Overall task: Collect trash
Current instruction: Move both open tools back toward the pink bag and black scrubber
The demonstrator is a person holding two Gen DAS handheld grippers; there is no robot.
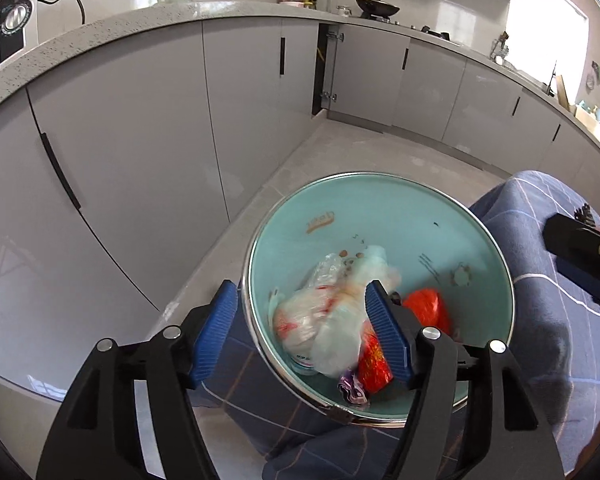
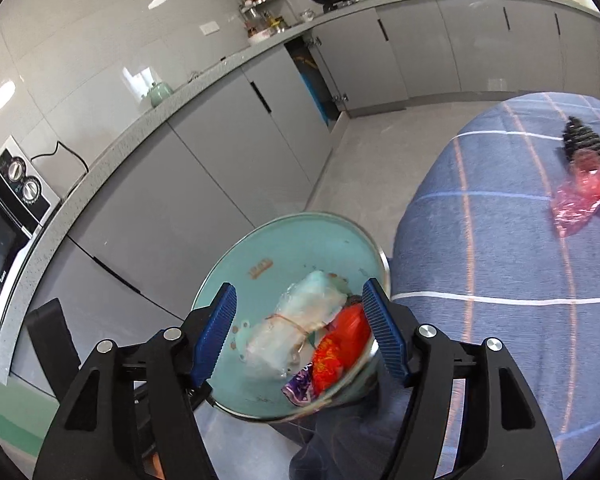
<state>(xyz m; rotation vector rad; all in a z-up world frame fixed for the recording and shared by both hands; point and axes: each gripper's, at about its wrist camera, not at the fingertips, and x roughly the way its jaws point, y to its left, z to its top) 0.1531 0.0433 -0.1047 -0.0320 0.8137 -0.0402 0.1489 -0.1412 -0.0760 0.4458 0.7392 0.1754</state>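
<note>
Both cameras look down from close above the round teal bin [image 1: 380, 216] [image 2: 300, 240]; both also see the grey cupboards [image 1: 140, 140] [image 2: 220, 140] behind it.

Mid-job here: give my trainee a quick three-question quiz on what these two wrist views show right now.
1. True or false: the round teal bin is empty.
2. Which lies outside the bin, on the blue checked cloth: A) purple wrapper B) crumpled pink plastic wrapper C) clear plastic bag?
3. What state are the left tool and right tool in?

Key: 1 false; 2 B; 3 both open, gripping nothing.
</note>
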